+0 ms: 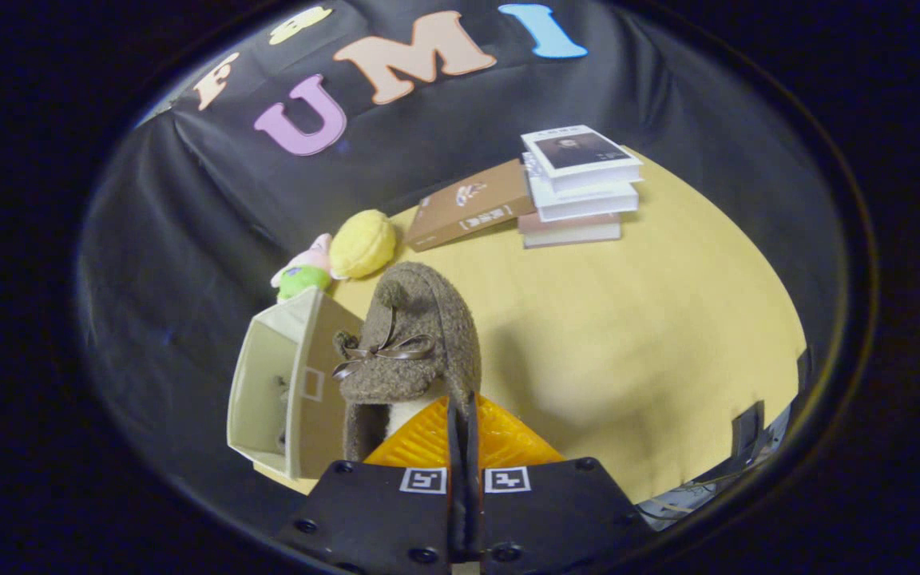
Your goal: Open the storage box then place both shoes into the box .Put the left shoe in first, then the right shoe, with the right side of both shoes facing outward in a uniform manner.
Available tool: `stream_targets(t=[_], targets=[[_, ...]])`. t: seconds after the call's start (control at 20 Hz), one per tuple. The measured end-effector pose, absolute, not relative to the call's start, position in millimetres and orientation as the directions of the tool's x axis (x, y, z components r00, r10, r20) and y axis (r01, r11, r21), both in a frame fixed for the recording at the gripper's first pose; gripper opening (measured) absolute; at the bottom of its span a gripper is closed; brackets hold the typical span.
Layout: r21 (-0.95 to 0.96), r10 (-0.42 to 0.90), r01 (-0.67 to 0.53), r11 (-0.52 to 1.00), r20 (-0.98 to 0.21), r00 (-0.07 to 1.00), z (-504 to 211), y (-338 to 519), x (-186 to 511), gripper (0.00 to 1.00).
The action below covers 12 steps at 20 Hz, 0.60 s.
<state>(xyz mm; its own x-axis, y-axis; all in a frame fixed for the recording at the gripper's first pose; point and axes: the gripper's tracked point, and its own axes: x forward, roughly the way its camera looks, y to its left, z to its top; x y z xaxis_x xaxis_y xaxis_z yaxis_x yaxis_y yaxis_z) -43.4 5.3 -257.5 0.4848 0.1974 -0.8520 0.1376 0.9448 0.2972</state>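
Carrying 1 shoe toward the open storage box.

My claw (462, 415) is pinching the rim of a brown fuzzy shoe (410, 351), fingers pressed nearly together on it. The storage box (284, 391) stands open just left of it; next I judge I must swing left and lower it in. Yellow desk (652, 343): books (580, 184) far right, plush toys (348, 251) far left.

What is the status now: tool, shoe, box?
Tool shut on the brown shoe, held off the table. Storage box open, just beside the shoe. Plush toys, books well beyond.
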Motion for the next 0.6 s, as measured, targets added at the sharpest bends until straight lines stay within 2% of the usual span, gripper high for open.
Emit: stream_targets(t=[0.3, 0.6], targets=[[0.384, 0.301, 0.073, 0.92, -0.816, 0.494, -223.0, 93.9, -22.8, 0.04], [0.39, 0.332, 0.032, 0.92, -0.821, 0.464, -234.9, 165.3, -18.7, 0.04]])
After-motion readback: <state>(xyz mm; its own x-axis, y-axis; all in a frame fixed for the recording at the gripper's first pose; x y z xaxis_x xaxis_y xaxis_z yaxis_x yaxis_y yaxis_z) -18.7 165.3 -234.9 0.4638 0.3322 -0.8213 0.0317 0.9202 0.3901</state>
